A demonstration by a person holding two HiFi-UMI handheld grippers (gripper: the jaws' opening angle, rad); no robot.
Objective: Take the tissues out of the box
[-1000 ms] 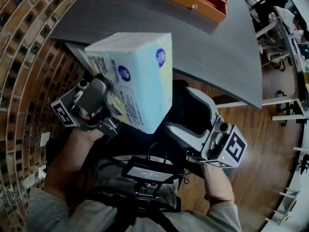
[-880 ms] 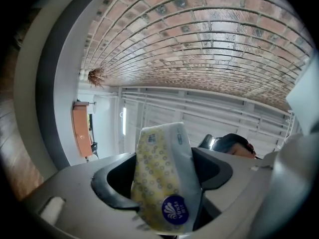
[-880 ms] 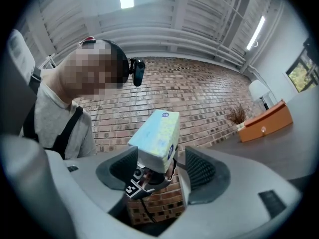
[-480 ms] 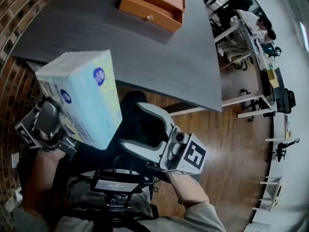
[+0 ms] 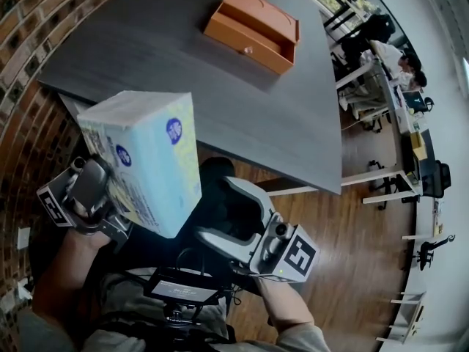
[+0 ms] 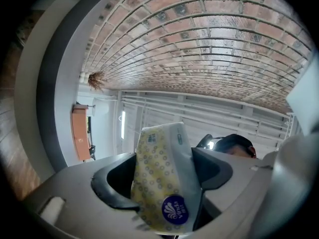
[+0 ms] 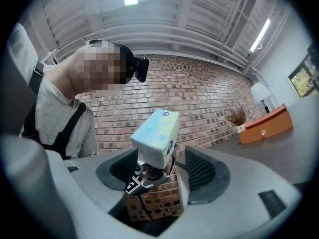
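We find the pale blue and yellow plastic-wrapped tissue pack (image 5: 146, 160) in the air, pinched at its lower end by the left gripper (image 5: 108, 196). The left gripper view shows both jaws pressing on the pack's patterned yellow face, with most of the pack standing beyond them. The grip at one end appears chosen to leave the rest of the pack free for the other tool.

The right gripper (image 5: 231, 217) has its jaws spread with nothing between them. It sits below and to the right of the pack, apart from it and aimed towards it.

The open orange wooden box (image 5: 253, 28) lies near the far edge of the dark grey tabletop (image 5: 183, 57), well apart from the pack. We judge the removal largely done.

In the head view the pack overlaps the tabletop's near edge. The brick wall (image 5: 29, 50) is close on the left. Open wooden floor (image 5: 366, 270) gives room on the right, and the middle of the tabletop is bare for setting down.
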